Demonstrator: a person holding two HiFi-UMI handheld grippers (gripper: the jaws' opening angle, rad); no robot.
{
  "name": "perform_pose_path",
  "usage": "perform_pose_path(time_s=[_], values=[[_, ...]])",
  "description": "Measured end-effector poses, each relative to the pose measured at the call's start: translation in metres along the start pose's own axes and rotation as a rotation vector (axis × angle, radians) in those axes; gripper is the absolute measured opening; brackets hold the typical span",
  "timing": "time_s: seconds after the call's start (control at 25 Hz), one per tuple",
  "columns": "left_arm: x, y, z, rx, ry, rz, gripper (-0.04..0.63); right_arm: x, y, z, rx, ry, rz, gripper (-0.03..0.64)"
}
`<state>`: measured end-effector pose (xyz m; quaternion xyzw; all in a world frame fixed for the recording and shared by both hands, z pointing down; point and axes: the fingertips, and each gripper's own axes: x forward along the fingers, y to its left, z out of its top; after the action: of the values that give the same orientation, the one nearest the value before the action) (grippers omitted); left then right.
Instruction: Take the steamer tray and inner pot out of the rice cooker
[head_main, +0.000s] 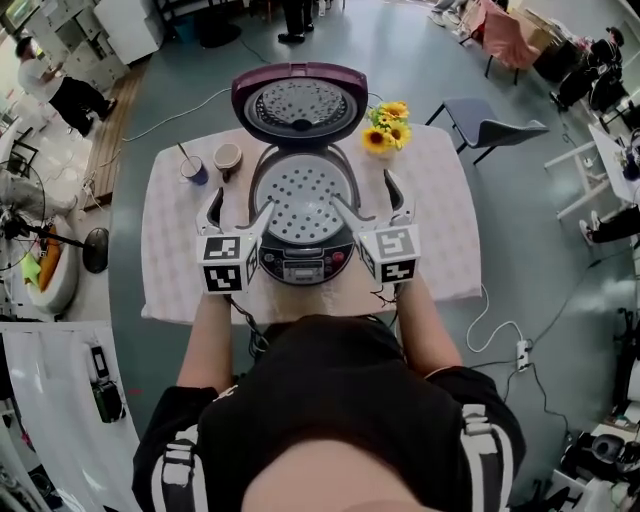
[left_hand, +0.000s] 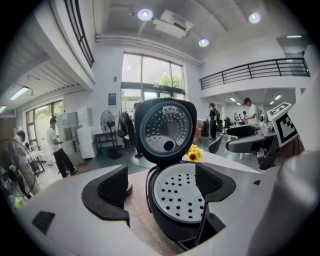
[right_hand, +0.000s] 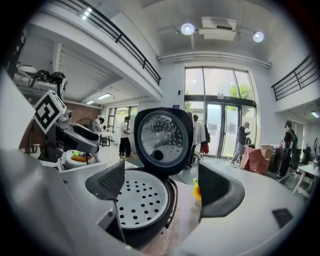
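The rice cooker (head_main: 303, 255) stands on the table with its purple lid (head_main: 300, 103) swung up at the back. A white perforated steamer tray (head_main: 303, 195) fills its mouth and hides the inner pot. My left gripper (head_main: 238, 212) is open, one finger outside the cooker's left wall and the other over the tray's left edge. My right gripper (head_main: 370, 200) is open and straddles the right rim the same way. In the left gripper view the tray (left_hand: 181, 192) lies between the wide jaws of the left gripper (left_hand: 161, 187). The right gripper (right_hand: 162, 187) has the tray (right_hand: 141, 200) by its left jaw. Neither touches anything.
A bunch of sunflowers (head_main: 387, 125) stands at the table's back right. Two cups (head_main: 193, 168) (head_main: 228, 157) sit at the back left. The table cloth (head_main: 440, 230) covers the small table. A grey chair (head_main: 485, 125) is beyond the table on the right.
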<state>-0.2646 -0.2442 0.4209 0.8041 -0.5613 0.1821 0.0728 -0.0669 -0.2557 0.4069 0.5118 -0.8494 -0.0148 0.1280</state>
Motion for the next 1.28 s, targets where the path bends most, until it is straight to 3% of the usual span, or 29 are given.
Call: perform_pose_path(time_s=[0.2,0.4,0.64,0.84,1.0,1.12,1.28], values=[[0.024,0.009,-0.026,0.104,0.118,-0.014,0.399,0.024,0.009,-0.035,-0.032,0.180,0.038,0.433],[0.048,0.009,-0.064,0.148,0.321,-0.084,0.399,0.046,0.014,-0.070,-0.009,0.377,0.066,0.433],[0.072,0.006,-0.085,0.187,0.453,-0.145,0.399,0.065,0.008,-0.097,-0.001,0.534,0.053,0.433],[0.093,0.016,-0.107,0.148,0.541,-0.108,0.397,0.081,-0.001,-0.120,0.015,0.619,0.031,0.430],[0.107,0.018,-0.117,0.104,0.588,-0.122,0.390,0.085,-0.009,-0.150,0.117,0.738,0.017,0.425],[0.114,0.021,-0.126,0.060,0.628,-0.123,0.362,0.090,-0.008,-0.162,0.188,0.776,0.035,0.423],[0.119,0.028,-0.134,-0.003,0.658,-0.101,0.348,0.094,-0.015,-0.174,0.184,0.803,0.024,0.420]])
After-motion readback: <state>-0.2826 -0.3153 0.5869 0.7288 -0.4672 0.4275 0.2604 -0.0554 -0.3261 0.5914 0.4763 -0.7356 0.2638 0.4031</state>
